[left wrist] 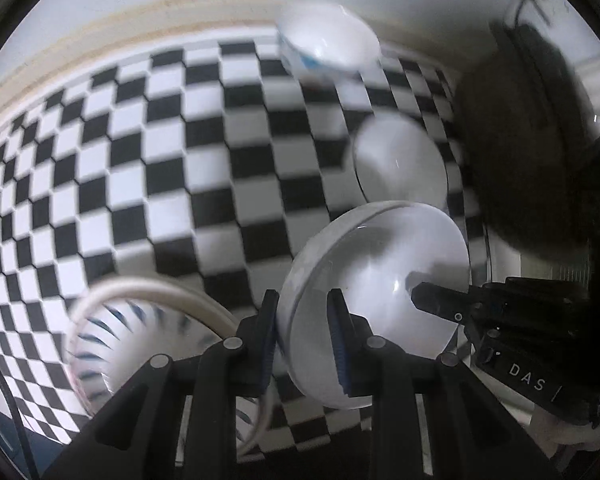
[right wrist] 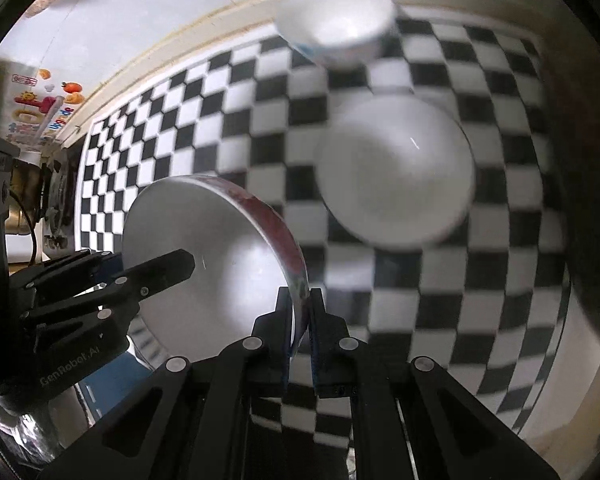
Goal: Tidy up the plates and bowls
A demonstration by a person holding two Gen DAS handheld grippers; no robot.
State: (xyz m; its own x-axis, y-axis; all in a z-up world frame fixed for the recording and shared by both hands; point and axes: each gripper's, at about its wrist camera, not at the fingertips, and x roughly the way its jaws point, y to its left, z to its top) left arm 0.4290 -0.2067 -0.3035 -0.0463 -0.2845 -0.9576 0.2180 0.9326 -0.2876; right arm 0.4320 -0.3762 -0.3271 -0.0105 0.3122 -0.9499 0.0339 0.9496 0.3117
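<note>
Both grippers hold one white bowl [left wrist: 376, 280] with a red-patterned outside [right wrist: 220, 248], lifted and tilted above the checkered cloth. My left gripper [left wrist: 304, 320] is shut on its left rim. My right gripper [right wrist: 300, 316] is shut on its right rim; it also shows in the left wrist view [left wrist: 440, 304]. The left gripper shows in the right wrist view [right wrist: 168, 264]. A white plate [right wrist: 396, 176] lies on the cloth beyond, also in the left wrist view [left wrist: 400, 160]. A white bowl with blue marks [right wrist: 340, 20] stands at the far edge, also seen from the left [left wrist: 328, 44].
A bowl with blue stripes inside [left wrist: 140, 340] sits low on the left. A dark round object [left wrist: 520, 140] stands at the right. The black and white checkered cloth [left wrist: 140, 160] covers the table. A printed package [right wrist: 32, 108] stands by the wall at left.
</note>
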